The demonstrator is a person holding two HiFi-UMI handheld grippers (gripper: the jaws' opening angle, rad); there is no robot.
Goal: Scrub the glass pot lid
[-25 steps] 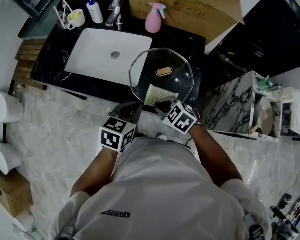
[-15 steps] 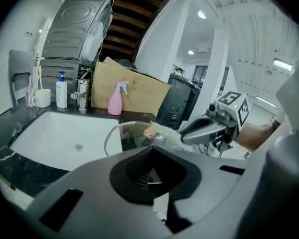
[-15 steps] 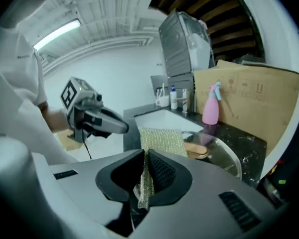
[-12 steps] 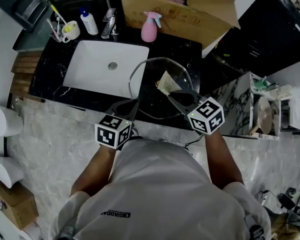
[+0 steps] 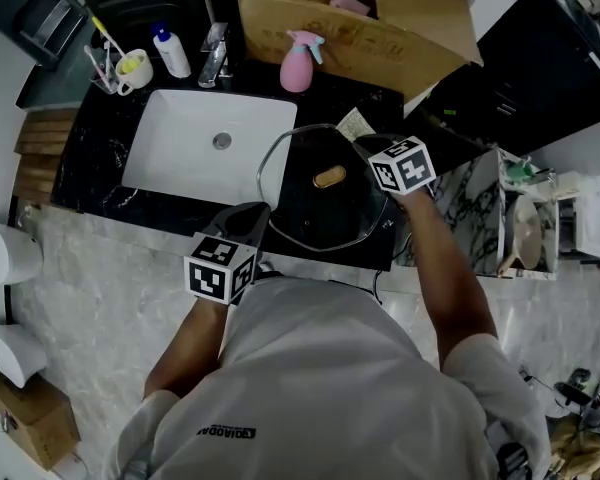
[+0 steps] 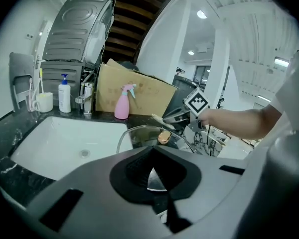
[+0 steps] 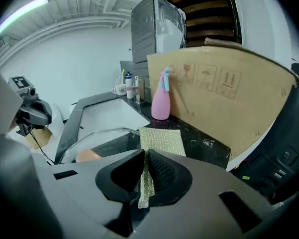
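Note:
The glass pot lid (image 5: 305, 203) with its tan knob (image 5: 328, 176) lies over the black counter, right of the sink. At its near left rim my left gripper (image 5: 254, 215) is shut on the lid's edge; in the left gripper view the rim (image 6: 139, 129) runs into the closed jaws (image 6: 150, 156). My right gripper (image 5: 365, 142) is past the lid's far right edge, shut on a gold-green scouring cloth (image 5: 351, 123). In the right gripper view the cloth (image 7: 160, 139) sticks out of the jaws (image 7: 143, 176) over the counter, with the lid (image 7: 107, 135) down to the left.
A white sink (image 5: 205, 138) sits left of the lid, with a faucet (image 5: 212, 43), a soap bottle (image 5: 168, 50) and a cup of toothbrushes (image 5: 128, 68) behind it. A pink spray bottle (image 5: 298, 63) and a big cardboard box (image 5: 380, 28) stand at the back. The counter (image 5: 390, 258) ends just right of the lid.
My right gripper has carried the cloth from the lid's near side across the glass to beyond its far right rim. The left gripper has kept its hold on the rim.

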